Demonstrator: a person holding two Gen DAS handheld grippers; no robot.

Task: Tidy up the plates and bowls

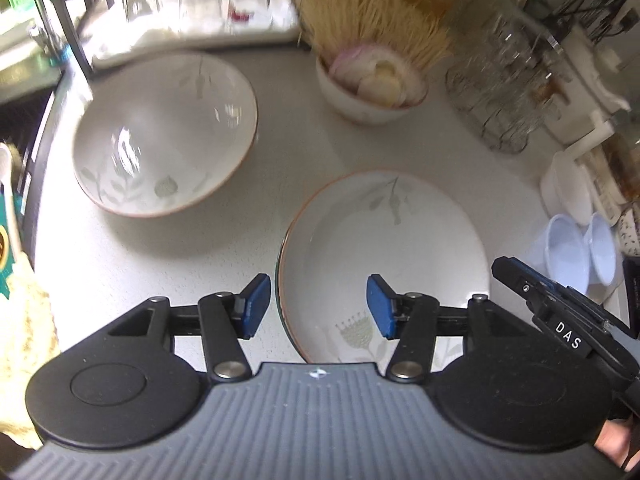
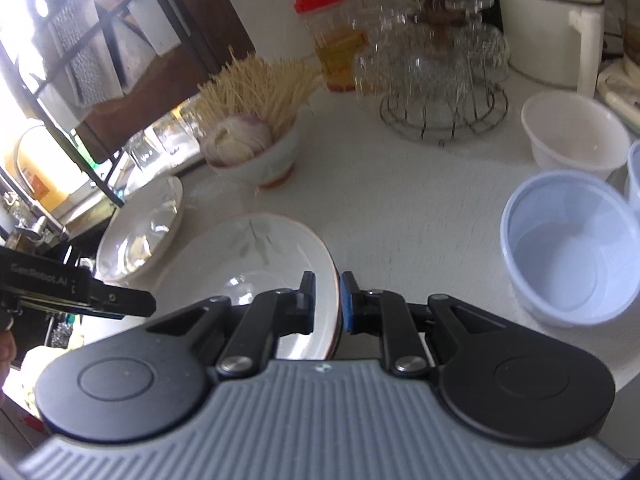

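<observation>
A white plate (image 1: 384, 248) with a leaf print and a brown rim lies on the pale counter. My left gripper (image 1: 318, 306) is open above the plate's near left rim, and its blue pads (image 1: 256, 304) touch nothing. My right gripper (image 2: 328, 300) is shut on the plate's (image 2: 248, 264) right rim; from the left wrist view it (image 1: 520, 280) enters at the right edge. A large matching bowl (image 1: 164, 136) sits left of the plate, also visible as the large bowl (image 2: 140, 232) in the right wrist view.
Behind the plate is a small bowl (image 1: 372, 84) of onion and garlic, with a bundle of thin sticks (image 1: 372, 20) behind it. At the back right are a wire rack of glasses (image 2: 440, 80), a red-lidded jar (image 2: 332, 40) and plastic tubs (image 2: 572, 248). A sink edge (image 1: 32, 80) lies left.
</observation>
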